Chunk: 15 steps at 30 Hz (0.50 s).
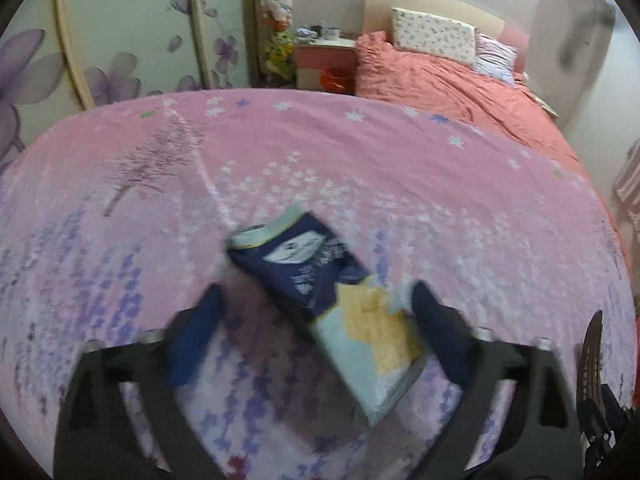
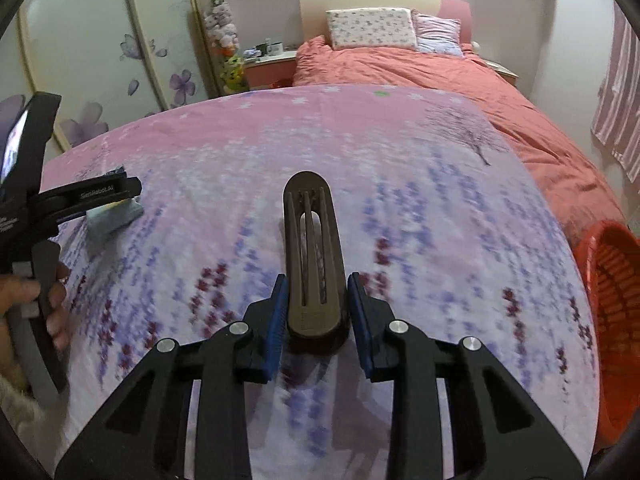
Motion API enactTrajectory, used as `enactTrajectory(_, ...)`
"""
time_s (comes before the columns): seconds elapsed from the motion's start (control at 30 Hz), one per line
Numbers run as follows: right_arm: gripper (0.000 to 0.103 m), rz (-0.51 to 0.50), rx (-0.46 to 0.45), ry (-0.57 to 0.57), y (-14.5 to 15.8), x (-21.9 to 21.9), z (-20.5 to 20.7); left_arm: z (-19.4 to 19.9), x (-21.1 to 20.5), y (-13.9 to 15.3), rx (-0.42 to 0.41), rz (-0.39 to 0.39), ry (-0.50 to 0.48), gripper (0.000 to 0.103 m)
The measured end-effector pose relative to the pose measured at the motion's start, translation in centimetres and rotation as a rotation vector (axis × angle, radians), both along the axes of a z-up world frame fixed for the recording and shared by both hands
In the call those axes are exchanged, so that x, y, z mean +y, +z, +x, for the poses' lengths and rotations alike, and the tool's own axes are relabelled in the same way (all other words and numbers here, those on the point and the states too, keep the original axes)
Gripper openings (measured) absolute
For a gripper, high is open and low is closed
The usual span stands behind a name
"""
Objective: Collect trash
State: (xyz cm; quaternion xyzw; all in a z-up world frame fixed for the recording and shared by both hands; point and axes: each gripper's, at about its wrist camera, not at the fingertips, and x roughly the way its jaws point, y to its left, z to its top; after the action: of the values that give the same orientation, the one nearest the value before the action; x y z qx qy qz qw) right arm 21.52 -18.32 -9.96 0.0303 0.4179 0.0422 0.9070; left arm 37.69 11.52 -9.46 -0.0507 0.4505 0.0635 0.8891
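Observation:
A flat carton (image 1: pixel 328 304), navy and pale blue with a yellow cracker picture, lies slanted on the pink flowered sheet (image 1: pixel 360 152). My left gripper (image 1: pixel 318 294) stands open around it; the right finger is almost at the carton's edge and the left finger is clear of it. The picture is blurred. In the right wrist view the same carton (image 2: pixel 116 216) shows under the left gripper (image 2: pixel 120 196). My right gripper (image 2: pixel 318 304) is shut on a dark brown slotted piece (image 2: pixel 312 240), which points away over the sheet, with a blue pad against each side of it.
A red slatted basket (image 2: pixel 616 320) stands beside the bed at the right. A coral duvet (image 2: pixel 440 76) and two pillows (image 2: pixel 372 28) lie at the bed's far end. A nightstand (image 2: pixel 268 64) with cups stands by the flowered wardrobe. A person's hand (image 2: pixel 24 292) holds the left gripper's handle.

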Motion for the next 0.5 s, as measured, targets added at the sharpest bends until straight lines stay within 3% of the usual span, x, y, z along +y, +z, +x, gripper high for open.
enactTrajectory(0.13,0.031,0.023,0.001,-0.017,-0.2,-1.4,-1.3,-1.5,-0.9,0.4,-0.028,-0.046,-0.128,0.053)
enactTrajectory(0.23,0.031,0.035,0.001,-0.024,-0.3,-2.1,-2.1,-3.5,-1.9,0.4,-0.034,-0.069,-0.254,0.045)
enactTrajectory(0.4,0.031,0.043,0.002,-0.031,-0.3,-2.8,-3.0,-7.6,-3.1,0.3,-0.030,-0.137,-0.415,0.045)
enactTrajectory(0.47,0.031,0.053,0.003,-0.031,-0.4,-3.1,-3.2,-8.9,-3.5,0.3,-0.033,-0.112,-0.430,0.047)
enactTrajectory(0.5,0.031,0.058,0.003,-0.032,-0.4,-3.2,-3.2,-9.3,-3.6,0.2,-0.035,-0.099,-0.423,0.056)
